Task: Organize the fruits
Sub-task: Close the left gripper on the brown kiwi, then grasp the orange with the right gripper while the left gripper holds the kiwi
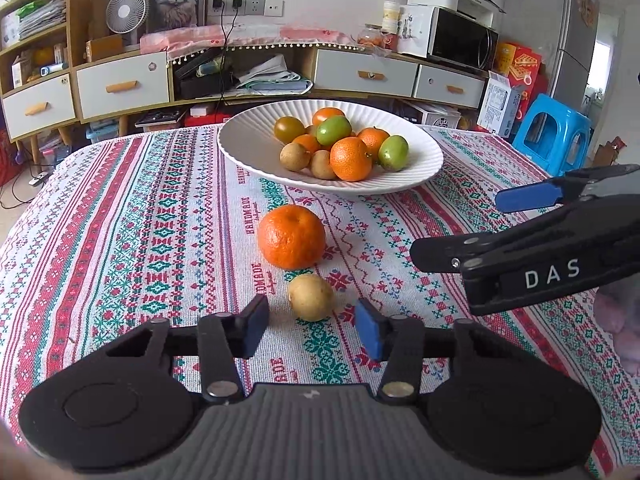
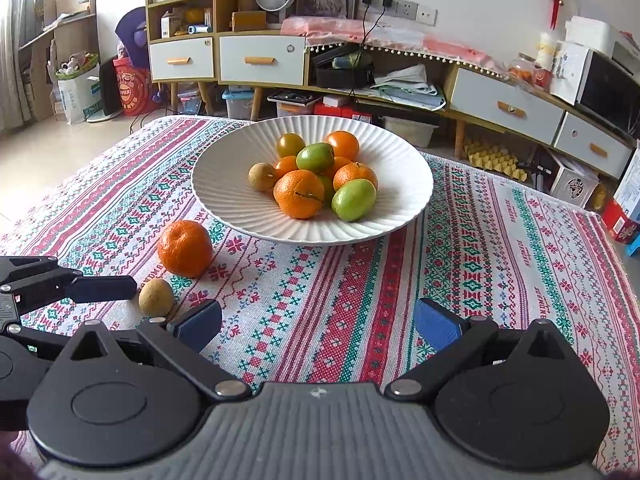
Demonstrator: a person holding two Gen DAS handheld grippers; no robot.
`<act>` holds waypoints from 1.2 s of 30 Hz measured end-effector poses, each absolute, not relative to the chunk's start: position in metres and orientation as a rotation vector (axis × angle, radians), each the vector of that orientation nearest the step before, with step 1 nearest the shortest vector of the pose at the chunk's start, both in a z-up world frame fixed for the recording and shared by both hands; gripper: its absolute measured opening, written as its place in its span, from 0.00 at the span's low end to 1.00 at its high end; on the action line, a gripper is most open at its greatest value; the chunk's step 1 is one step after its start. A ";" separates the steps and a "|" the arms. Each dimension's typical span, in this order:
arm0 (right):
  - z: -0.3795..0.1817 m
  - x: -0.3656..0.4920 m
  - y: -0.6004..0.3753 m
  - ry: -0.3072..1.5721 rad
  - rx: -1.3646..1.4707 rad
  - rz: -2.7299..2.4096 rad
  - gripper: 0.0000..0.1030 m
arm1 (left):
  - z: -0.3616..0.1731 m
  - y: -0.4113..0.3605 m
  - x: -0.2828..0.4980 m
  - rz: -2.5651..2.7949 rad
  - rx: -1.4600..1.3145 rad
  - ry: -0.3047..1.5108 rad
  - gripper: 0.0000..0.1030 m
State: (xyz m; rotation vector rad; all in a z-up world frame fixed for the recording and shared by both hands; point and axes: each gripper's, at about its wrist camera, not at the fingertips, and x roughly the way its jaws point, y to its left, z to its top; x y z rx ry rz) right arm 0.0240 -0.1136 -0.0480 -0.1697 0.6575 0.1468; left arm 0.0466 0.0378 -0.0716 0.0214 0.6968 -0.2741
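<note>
Worktop (image 1: 120, 216): patterned red, green and white cloth.
Bowl (image 1: 248, 140): white, ribbed — heaped with oranges, green fruits and small brown fruits.
Loose orange (image 1: 291, 237): on the cloth, near the bowl.
Loose brown fruit (image 1: 311, 297): just beside the orange, in front of the left claw.
Left claw (image 1: 316, 330): spread, empty.
Right claw (image 2: 318, 326): spread wide, empty — over bare cloth.

Plenty of bare tablecloth (image 2: 340, 300) ahead of the right gripper (image 2: 318, 326), nothing between it and the white bowl (image 2: 224, 200). Over by the left gripper (image 1: 312, 330) it's tighter: small brown fruit (image 1: 311, 297) just past the open fingertips, loose tangerine (image 1: 291, 237) right behind it, blocking the line toward the bowl's near rim.
</note>
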 end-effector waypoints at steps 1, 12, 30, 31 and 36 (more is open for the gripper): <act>-0.048 0.025 -0.112 0.658 -0.170 0.149 1.00 | -0.071 0.039 0.047 -0.280 0.020 0.698 0.31; -0.049 0.034 -0.094 0.677 -0.150 0.181 0.99 | -0.067 0.065 0.046 -0.230 0.029 0.727 0.22; -0.056 0.060 -0.060 0.737 -0.057 0.258 0.87 | -0.071 0.097 0.029 -0.236 0.030 0.715 0.23; -0.057 0.060 -0.058 0.735 -0.059 0.260 0.85 | -0.071 0.098 0.028 -0.237 0.031 0.708 0.23; -0.064 0.062 -0.051 0.750 -0.115 0.249 0.74 | -0.071 0.102 0.029 -0.243 0.006 0.704 0.23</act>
